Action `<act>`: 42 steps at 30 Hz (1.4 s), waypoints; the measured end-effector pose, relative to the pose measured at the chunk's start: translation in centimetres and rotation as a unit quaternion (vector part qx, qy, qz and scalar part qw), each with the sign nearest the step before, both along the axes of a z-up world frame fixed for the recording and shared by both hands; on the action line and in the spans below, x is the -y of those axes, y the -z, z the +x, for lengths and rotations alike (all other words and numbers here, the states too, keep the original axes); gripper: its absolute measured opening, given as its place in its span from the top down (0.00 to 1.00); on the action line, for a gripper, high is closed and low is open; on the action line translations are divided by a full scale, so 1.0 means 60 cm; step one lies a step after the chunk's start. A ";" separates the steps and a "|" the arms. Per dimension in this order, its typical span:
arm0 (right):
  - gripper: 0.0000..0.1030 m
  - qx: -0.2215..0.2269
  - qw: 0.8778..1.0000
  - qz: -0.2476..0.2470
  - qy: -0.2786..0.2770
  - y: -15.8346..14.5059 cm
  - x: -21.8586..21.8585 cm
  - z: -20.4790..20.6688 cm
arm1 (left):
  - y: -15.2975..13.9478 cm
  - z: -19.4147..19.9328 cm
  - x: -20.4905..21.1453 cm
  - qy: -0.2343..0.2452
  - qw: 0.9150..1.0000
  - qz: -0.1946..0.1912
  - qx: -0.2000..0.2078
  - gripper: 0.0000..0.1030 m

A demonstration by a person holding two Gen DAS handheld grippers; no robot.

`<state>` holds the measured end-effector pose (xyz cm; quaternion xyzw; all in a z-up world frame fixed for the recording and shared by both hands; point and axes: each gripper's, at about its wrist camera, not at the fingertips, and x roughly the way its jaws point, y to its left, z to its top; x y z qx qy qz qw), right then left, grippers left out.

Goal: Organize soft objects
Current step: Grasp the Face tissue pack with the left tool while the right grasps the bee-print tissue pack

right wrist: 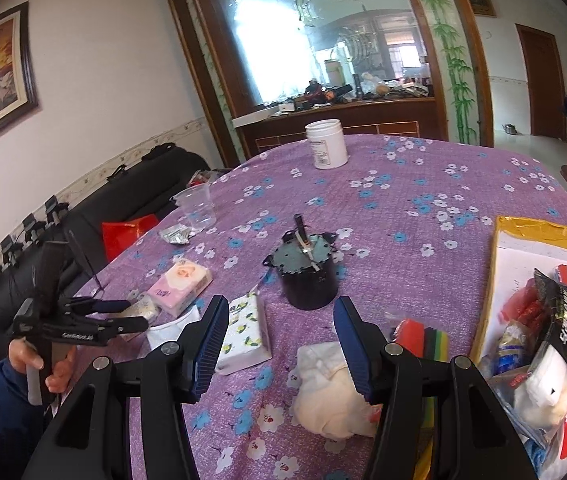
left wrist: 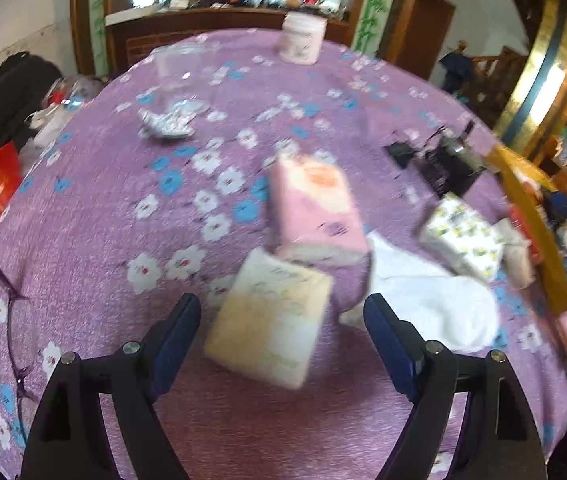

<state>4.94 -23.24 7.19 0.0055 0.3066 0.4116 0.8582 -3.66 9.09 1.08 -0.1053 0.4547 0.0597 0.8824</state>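
Left gripper: jaws spread wide, gripping nothing; the yellow pack lies between the tips, untouched by either pad.
Left view, task things: taking the yellow pack as landmark, the pink pack lies just beyond it with edges touching; the white cloth is just to its right; the patterned pack is farther right.
Left view, risk: the yellow pack sits skewed to the jaws, so closing may catch a corner and spin it, or nudge the pink pack.
Left view, surroundings: glasses lie well left of the yellow pack; foil scrap and jar are far beyond.
Right gripper: jaws half parted and empty, hovering over the tablecloth.
Right view, task things: taking the black pot as landmark, the patterned pack lies near-left of it, the pink pack farther left, a cream bundle in front.
Right view, risk: reaching forward may tip the black pot.
Right view, obstacles: the bag crowds the right; the cup stands back left.
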 end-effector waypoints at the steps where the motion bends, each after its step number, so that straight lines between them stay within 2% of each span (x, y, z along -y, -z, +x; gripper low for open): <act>1: 0.43 0.002 1.000 -0.005 -0.005 0.002 -0.005 -0.003 | 0.003 -0.002 0.001 0.000 1.000 0.006 -0.004 0.22; 2: 0.43 0.004 1.000 -0.012 -0.012 0.004 -0.011 -0.006 | 0.004 -0.005 0.002 0.001 1.000 0.010 -0.005 0.25; 4: 0.43 0.003 1.000 -0.019 -0.022 0.009 -0.019 -0.009 | 0.003 -0.006 0.002 -0.009 1.000 0.025 -0.005 0.42; 7: 0.43 -0.005 0.999 -0.030 -0.041 0.018 -0.032 -0.012 | 0.003 -0.005 -0.003 -0.025 0.999 0.027 0.002 0.56; 10: 0.43 -0.022 0.997 -0.052 -0.054 0.030 -0.056 -0.013 | -0.001 -0.011 -0.011 -0.027 0.999 0.004 0.018 0.57; 15: 0.42 -0.028 0.990 -0.127 -0.055 0.050 -0.117 -0.023 | -0.012 -0.022 -0.018 -0.031 0.998 -0.010 0.047 0.57; 19: 0.43 -0.015 0.985 -0.167 -0.046 0.054 -0.155 -0.019 | -0.020 -0.031 -0.019 -0.025 0.997 -0.020 0.069 0.57; 25: 0.41 0.007 0.974 -0.224 -0.036 0.074 -0.200 -0.009 | -0.025 -0.034 -0.018 -0.018 0.996 -0.024 0.079 0.57; 30: 0.45 0.001 0.976 -0.215 -0.028 0.098 -0.198 -0.010 | -0.025 -0.034 -0.018 -0.017 0.996 -0.023 0.079 0.57; 35: 0.45 0.029 0.987 -0.159 -0.024 0.067 -0.172 -0.023 | -0.022 -0.030 -0.016 -0.019 0.997 -0.015 0.072 0.57; 42: 0.45 0.008 0.994 -0.103 -0.028 0.047 -0.145 -0.014 | -0.024 -0.031 -0.013 -0.025 0.997 -0.008 0.072 0.57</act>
